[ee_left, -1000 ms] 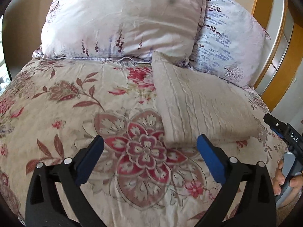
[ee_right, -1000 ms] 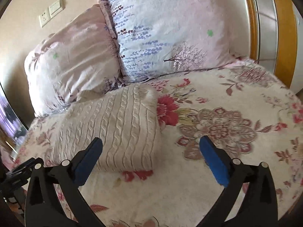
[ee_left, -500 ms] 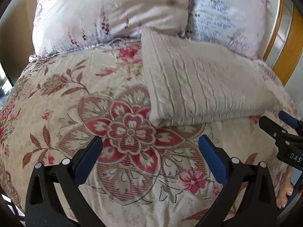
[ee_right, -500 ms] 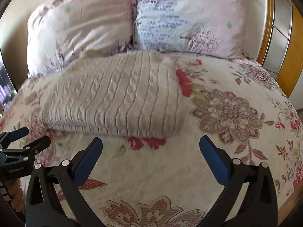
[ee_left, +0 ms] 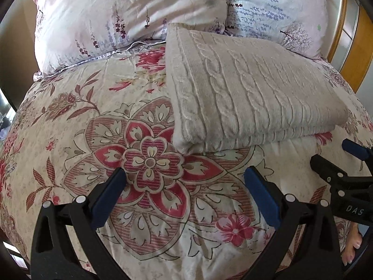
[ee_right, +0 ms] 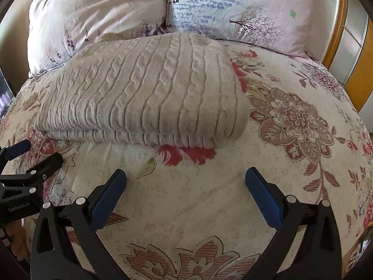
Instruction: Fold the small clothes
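Now the folded cream sweater (ee_left: 251, 88) is seen bigger and closer than a moment ago, lying flat on the flowery bedspread (ee_left: 98, 126) just before two pillows (ee_right: 233, 9). The left gripper (ee_left: 185, 191) and right gripper (ee_right: 185, 190) are held wide apart, with nothing gripped, near the sweater's near edge. Toes (ee_left: 352, 242) are shown only in the left view.

Left gripper (ee_left: 185, 187) agape; right gripper (ee_right: 185, 186) likewise
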A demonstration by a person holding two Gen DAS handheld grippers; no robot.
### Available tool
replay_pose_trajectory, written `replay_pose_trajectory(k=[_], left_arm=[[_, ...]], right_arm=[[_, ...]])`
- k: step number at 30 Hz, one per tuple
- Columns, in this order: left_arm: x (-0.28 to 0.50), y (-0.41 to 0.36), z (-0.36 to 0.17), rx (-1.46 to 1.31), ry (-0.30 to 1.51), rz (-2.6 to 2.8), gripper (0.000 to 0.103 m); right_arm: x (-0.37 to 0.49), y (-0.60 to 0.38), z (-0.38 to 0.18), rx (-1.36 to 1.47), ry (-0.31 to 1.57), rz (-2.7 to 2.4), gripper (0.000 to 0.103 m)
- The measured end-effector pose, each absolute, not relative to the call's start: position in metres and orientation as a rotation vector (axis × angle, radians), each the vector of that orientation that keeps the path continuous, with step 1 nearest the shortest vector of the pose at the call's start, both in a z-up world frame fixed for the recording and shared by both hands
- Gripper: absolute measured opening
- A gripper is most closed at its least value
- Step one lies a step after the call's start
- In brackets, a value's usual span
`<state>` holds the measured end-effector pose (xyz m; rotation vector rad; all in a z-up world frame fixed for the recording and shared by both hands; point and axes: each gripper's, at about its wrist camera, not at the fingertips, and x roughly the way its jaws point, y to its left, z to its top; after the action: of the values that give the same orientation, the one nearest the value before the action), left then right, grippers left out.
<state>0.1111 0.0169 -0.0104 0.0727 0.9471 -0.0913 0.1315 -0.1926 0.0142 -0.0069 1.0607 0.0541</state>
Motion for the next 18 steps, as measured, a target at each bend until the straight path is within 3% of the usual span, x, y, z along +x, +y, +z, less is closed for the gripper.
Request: replay_pose_trajectory(k=[18], left_arm=[[0.1109, 0.0167, -0.0103, 0.069, 0.94, -0.094, 0.101]], right_arm=[[0.1325, -0.1935, 0.0133, 0.001, 1.064, 0.057, 0.102]])
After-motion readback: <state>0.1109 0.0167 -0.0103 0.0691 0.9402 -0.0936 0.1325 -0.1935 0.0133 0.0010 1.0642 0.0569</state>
